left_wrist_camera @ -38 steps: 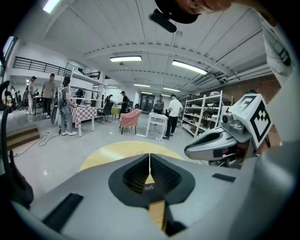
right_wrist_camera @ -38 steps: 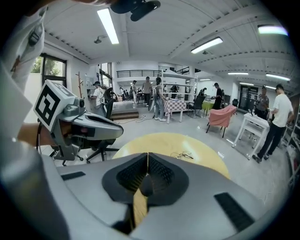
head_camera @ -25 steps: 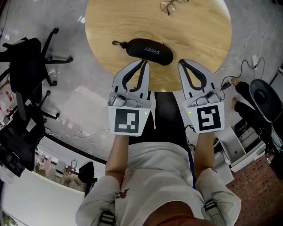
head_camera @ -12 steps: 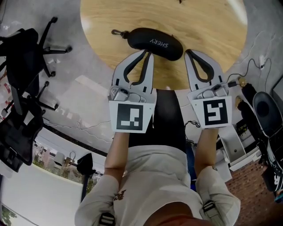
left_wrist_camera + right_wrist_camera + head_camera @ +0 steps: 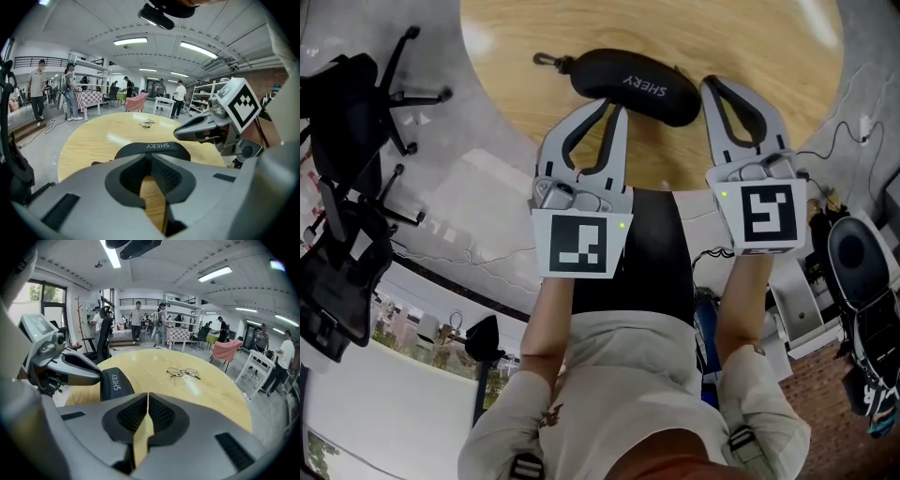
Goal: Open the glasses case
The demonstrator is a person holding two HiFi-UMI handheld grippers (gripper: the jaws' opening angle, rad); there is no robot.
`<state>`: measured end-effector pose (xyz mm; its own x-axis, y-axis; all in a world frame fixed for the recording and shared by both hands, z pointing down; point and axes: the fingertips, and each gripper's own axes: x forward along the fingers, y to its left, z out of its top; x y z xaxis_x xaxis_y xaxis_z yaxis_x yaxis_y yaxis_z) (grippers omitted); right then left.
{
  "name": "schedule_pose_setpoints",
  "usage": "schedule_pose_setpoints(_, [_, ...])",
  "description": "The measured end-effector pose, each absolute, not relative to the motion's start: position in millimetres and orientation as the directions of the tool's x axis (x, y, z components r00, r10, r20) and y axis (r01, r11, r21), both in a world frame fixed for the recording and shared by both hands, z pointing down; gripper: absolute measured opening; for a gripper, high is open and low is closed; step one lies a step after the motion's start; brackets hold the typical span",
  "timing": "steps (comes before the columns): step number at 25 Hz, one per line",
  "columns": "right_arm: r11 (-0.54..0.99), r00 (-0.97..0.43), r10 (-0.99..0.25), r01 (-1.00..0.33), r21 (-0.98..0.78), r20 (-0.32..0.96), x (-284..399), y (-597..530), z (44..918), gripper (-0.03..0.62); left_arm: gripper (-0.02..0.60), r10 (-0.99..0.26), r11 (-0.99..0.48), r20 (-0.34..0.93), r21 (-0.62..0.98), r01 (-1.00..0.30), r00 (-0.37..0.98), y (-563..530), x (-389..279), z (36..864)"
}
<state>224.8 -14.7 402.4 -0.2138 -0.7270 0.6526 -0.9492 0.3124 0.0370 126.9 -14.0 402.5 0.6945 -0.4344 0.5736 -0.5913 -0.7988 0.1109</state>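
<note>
A round wooden surface (image 5: 750, 37) stands on the grey floor, and a pair of wire-rimmed glasses (image 5: 183, 373) lies unfolded on it, out toward the far side. A black office chair (image 5: 347, 112) is parked just beside the surface's left edge. Thin cables (image 5: 830, 141) trail over the floor on the other side. Farther back, a pink armchair (image 5: 225, 349) sits near a table with a checked cloth (image 5: 179, 335), several people (image 5: 36, 89) stand about (too small to make out more), and strip lights (image 5: 214, 273) run along the ceiling.
</note>
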Motion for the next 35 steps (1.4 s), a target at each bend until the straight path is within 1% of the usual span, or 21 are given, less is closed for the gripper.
schedule_pose_setpoints(3, [0.332, -0.196, -0.707, -0.94, 0.074, 0.68, 228.8, -18.0, 409.3, 0.021, 0.038, -0.431, -0.8, 0.577, 0.112, -0.59, 0.694, -16.0, 124.4, 405.4])
schedule_pose_setpoints(10, [0.383, -0.214, -0.65, -0.921, 0.072, 0.729, 222.4, -15.3, 427.9, 0.021, 0.038, -0.416, -0.814, 0.58, 0.106, -0.571, 0.701, -17.3, 122.7, 407.0])
schedule_pose_setpoints(17, [0.456, -0.316, -0.607, -0.89, -0.007, 0.729, 199.3, 4.1, 429.6, 0.02, 0.038, -0.444, -0.798, 0.579, 0.091, -0.595, 0.684, -24.0, 113.4, 407.9])
schedule_pose_setpoints(23, [0.516, -0.413, -0.579, -0.853, -0.076, 0.703, 173.5, 11.9, 423.4, 0.02, 0.061, -0.477, -0.769, 0.573, 0.095, -0.632, 0.667, -31.5, 102.4, 407.4])
schedule_pose_setpoints(28, [0.598, -0.474, -0.532, -0.797, -0.086, 0.701, 151.7, 9.7, 416.8, 0.02, 0.064, -0.505, -0.744, 0.581, 0.082, -0.664, 0.638, -36.8, 95.1, 407.7])
schedule_pose_setpoints(35, [0.676, -0.556, -0.46, -0.725, -0.133, 0.692, 99.8, 9.8, 415.1, 0.021, 0.064, -0.543, -0.706, 0.573, 0.086, -0.703, 0.615, -43.4, 72.8, 403.0])
